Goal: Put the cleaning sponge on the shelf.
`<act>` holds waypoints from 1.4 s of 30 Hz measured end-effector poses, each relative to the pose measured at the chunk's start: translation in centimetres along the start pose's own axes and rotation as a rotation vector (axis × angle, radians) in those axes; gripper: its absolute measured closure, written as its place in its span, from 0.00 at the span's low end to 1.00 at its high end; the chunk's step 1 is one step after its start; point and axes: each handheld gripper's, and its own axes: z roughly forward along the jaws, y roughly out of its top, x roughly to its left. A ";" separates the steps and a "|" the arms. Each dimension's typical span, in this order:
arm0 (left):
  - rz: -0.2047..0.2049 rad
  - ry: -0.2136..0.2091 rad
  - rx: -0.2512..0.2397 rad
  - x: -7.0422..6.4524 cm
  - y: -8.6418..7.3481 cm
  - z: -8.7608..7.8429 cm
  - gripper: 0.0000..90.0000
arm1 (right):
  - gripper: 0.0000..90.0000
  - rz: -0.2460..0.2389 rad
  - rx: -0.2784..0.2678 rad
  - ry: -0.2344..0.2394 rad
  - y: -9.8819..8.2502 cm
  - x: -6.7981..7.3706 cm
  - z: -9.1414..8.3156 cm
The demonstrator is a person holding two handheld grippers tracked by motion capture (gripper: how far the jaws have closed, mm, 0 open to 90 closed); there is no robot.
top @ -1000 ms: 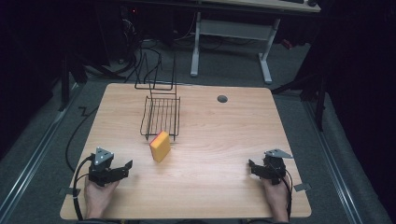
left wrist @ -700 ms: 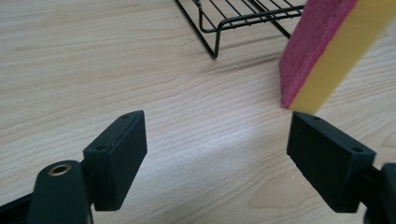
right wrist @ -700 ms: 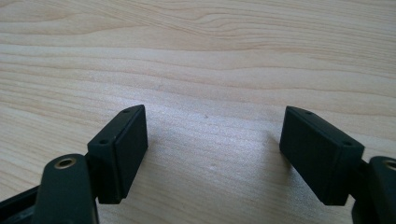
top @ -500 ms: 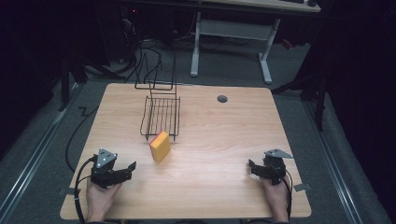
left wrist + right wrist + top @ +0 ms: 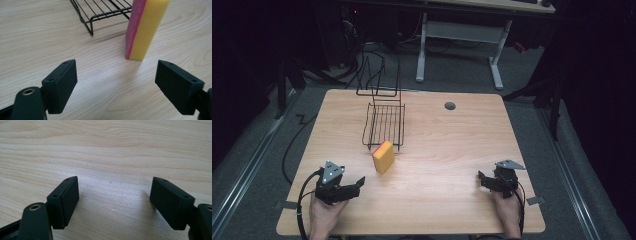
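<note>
Currently both grippers rest near the tabletop's near edge. Left gripper (image 5: 354, 184) by near-left corner, jaws wide apart, nothing between them. Right gripper (image 5: 482, 180) by near-right corner, jaws equally wide, bare light wood tabletop (image 5: 447, 145) ahead.

Yellow foam sponge w/ pink scouring layer (image 5: 383, 156) stands on edge, left of centre, just at the near end of the black wire rack (image 5: 384, 124); in left gripper view it (image 5: 143, 30) sits ahead, toward the right jaw.

Risks, as I judge: sponge is tall and narrow, so an off-centre approach could tip it. Foam squashes, so a hard squeeze may deform it or let it slip. Rack foot close behind; jaw could snag the wire.
</note>
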 end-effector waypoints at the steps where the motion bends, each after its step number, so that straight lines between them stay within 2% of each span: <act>1: 0.003 -0.003 0.001 -0.2 0.1 0.0 0.20 | 0.26 0.000 0.000 0.000 0.0 0.0 0.0; 22: 0.048 -0.051 0.018 -2.4 2.1 1.4 0.19 | 0.26 0.002 0.002 0.001 0.0 0.0 0.0; 31: 0.072 -0.053 0.032 -3.0 2.9 2.0 0.19 | 0.26 0.002 0.002 0.002 0.0 0.0 0.0; 42: 0.074 -0.046 0.019 -3.5 3.8 2.5 0.19 | 0.26 0.002 0.002 0.002 0.0 0.0 0.0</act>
